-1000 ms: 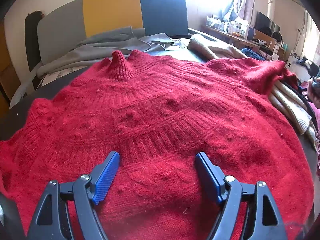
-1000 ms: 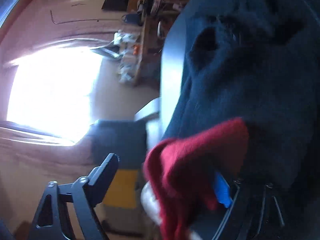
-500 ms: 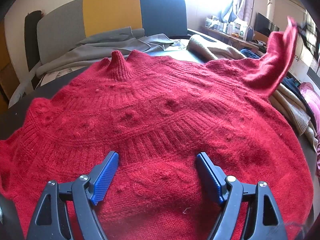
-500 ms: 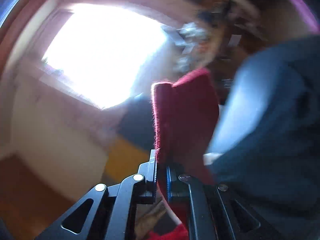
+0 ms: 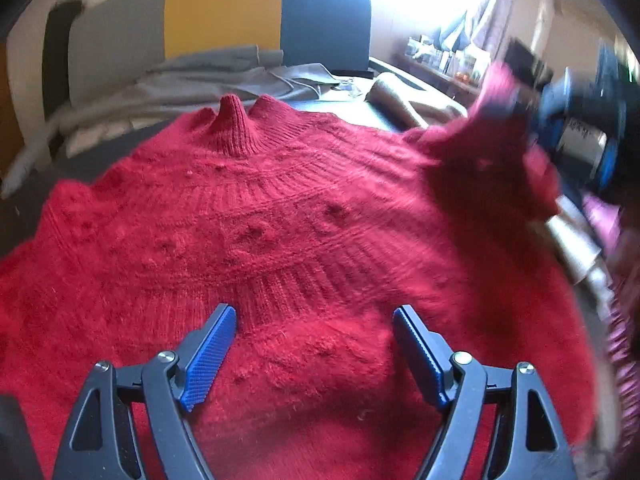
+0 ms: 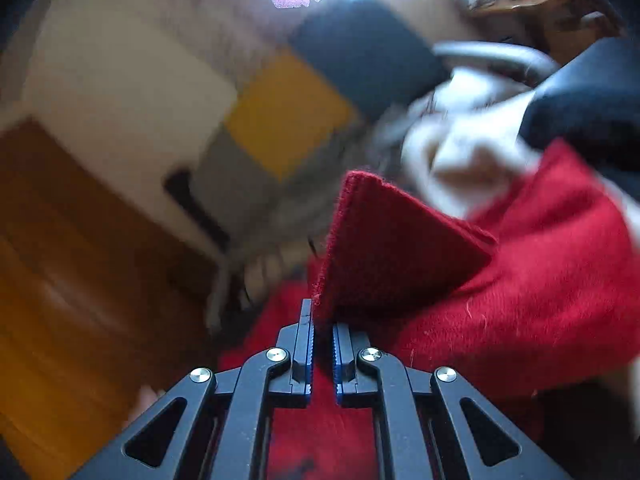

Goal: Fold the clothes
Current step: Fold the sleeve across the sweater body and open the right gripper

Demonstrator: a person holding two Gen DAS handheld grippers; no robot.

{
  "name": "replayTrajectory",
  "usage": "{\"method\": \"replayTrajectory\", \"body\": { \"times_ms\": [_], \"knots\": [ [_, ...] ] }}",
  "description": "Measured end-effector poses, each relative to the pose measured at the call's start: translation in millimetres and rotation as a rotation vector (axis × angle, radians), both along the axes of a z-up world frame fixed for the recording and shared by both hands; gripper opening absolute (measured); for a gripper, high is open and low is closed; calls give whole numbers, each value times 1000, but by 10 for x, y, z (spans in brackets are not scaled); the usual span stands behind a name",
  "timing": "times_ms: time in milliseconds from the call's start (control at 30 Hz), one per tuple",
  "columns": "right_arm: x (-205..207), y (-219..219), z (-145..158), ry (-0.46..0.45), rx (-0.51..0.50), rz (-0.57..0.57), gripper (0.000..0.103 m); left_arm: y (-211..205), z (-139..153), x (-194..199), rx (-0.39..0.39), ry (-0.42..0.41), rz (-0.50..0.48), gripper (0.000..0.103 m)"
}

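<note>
A red knitted sweater [image 5: 304,240] lies spread flat, its high collar [image 5: 236,128] pointing away. My left gripper [image 5: 314,322] is open and hovers low over the sweater's lower middle, holding nothing. My right gripper [image 6: 321,316] is shut on the cuff of the sweater's red sleeve [image 6: 384,240]. In the left wrist view that sleeve [image 5: 496,136] is lifted at the far right, with the right gripper [image 5: 520,96] blurred behind it.
A grey garment [image 5: 208,76] lies beyond the collar against a grey, yellow and dark blue backrest [image 5: 224,12]. Beige and white clothes [image 5: 404,100] are piled at the right. A cluttered shelf [image 5: 448,60] stands under a bright window.
My right gripper has closed on the red sleeve, lifted it and carried it inward over the sweater's right shoulder. My left gripper has stayed open in place.
</note>
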State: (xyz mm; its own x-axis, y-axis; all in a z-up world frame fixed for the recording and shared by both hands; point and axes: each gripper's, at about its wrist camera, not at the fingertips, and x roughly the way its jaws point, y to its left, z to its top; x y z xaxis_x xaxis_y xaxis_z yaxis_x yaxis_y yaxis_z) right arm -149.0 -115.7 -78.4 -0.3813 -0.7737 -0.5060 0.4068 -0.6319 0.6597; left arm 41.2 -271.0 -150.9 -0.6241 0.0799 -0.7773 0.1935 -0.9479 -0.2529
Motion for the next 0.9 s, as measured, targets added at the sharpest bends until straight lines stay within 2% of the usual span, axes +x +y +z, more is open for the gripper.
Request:
{"method": "replayTrajectory", "body": {
  "times_ms": [33, 133, 200, 267, 300, 400, 500, 533, 600, 700, 833, 900],
  "knots": [
    [100, -112, -92, 6, 48, 33, 8, -77, 14, 28, 78, 6, 15, 82],
    [393, -335, -305, 69, 172, 144, 18, -303, 36, 107, 305, 23, 61, 82],
    [558, -367, -402, 97, 207, 216, 49, -444, 12, 149, 442, 35, 93, 82],
    [639, -254, -485, 120, 219, 261, 52, -546, -4, 146, 541, 45, 121, 82],
    [689, -182, -518, 125, 226, 276, 52, -572, 5, 129, 568, 51, 128, 82],
    [769, 30, -624, 99, 227, 260, 56, -542, 92, -29, 575, 54, 106, 82],
    [911, 211, -785, 87, 226, 240, 60, -391, 180, -329, 566, -2, 58, 82],
    [915, 287, -797, 87, 190, 230, 60, -273, 268, -417, 497, -3, 25, 82],
    [873, 365, -811, 58, 135, 221, 61, 44, 498, -552, 293, 30, -66, 82],
    [800, 423, -877, 19, 48, 218, 61, 599, 711, -640, 32, 90, -269, 82],
    [794, 479, -895, 16, 1, 225, 61, 1080, 545, -787, -181, -3, -482, 82],
    [792, 460, -897, 17, -15, 229, 62, 1189, 433, -835, -242, -42, -516, 82]
  ]
}}
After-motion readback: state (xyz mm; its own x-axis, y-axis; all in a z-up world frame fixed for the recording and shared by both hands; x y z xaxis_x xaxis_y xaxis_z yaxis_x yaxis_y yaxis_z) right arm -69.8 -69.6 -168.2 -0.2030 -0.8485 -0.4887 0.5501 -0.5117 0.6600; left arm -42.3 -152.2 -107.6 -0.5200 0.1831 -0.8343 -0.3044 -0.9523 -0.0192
